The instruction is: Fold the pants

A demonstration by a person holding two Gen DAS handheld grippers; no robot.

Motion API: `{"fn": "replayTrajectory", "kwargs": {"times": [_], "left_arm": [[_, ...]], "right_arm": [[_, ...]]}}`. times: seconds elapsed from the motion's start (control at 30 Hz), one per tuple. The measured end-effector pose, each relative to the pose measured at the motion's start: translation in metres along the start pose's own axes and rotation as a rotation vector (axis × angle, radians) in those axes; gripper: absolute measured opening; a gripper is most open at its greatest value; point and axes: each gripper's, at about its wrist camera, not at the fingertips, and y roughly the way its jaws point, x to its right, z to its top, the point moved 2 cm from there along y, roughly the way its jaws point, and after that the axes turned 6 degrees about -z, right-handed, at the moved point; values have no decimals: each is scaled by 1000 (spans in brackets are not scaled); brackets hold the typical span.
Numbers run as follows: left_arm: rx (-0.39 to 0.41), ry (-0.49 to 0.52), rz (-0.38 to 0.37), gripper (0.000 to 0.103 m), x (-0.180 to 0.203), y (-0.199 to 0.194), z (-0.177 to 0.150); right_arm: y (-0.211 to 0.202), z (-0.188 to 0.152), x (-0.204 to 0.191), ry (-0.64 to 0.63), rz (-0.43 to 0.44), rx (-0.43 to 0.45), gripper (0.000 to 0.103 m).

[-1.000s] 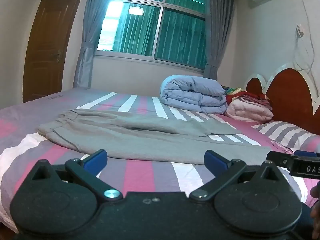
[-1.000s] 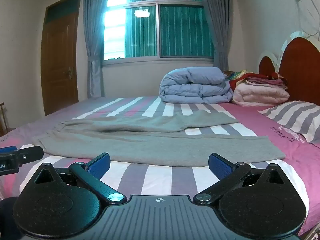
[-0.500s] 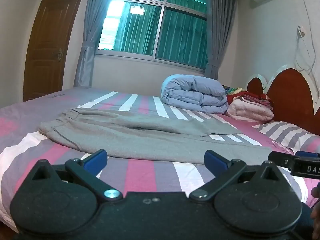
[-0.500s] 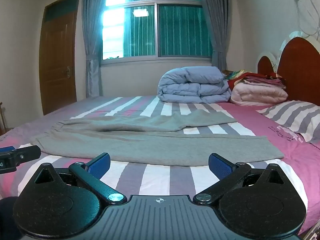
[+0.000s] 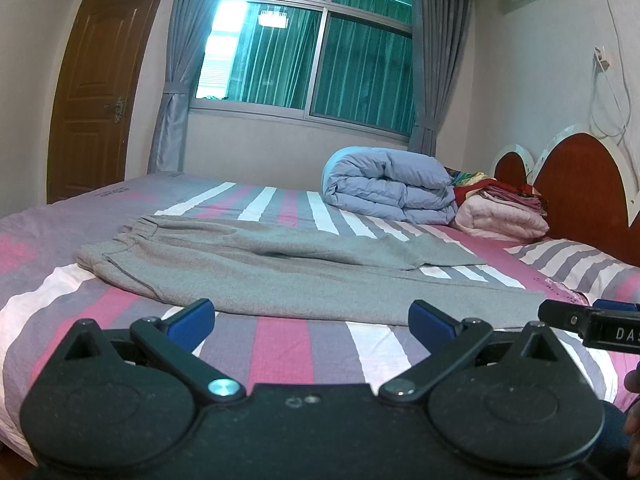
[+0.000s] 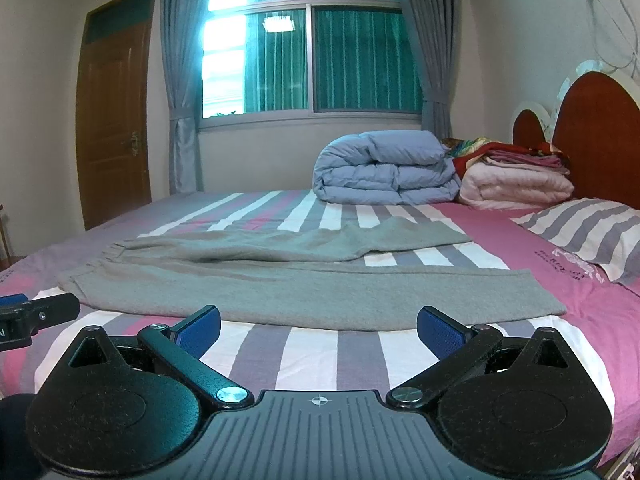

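Note:
Grey pants (image 5: 280, 268) (image 6: 288, 280) lie flat across the striped bed (image 5: 280, 348) (image 6: 312, 352), waistband to the left, legs running right, the far leg angled away from the near one. My left gripper (image 5: 312, 320) is open, held just short of the pants' near edge with nothing between its blue pads. My right gripper (image 6: 318, 328) is open too, in front of the near leg's lower half. Each gripper's tip shows at the edge of the other's view.
A folded light-blue duvet (image 5: 388, 188) (image 6: 384, 172) and a stack of pink and red bedding (image 5: 500, 212) (image 6: 516, 180) sit at the far side by the headboard (image 6: 600, 136). A striped pillow (image 6: 592, 232) lies at the right. Window, curtains and a door (image 5: 100, 92) are behind.
Both views have shifted only slightly; the grippers stay open and the pants have not moved.

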Motion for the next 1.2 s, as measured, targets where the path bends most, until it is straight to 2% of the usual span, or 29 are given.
{"fn": "replayTrajectory", "kwargs": {"times": [1.2], "left_arm": [[-6, 8, 1, 97, 1, 0, -1]], "right_arm": [[1, 0, 4, 13, -6, 0, 103]]}}
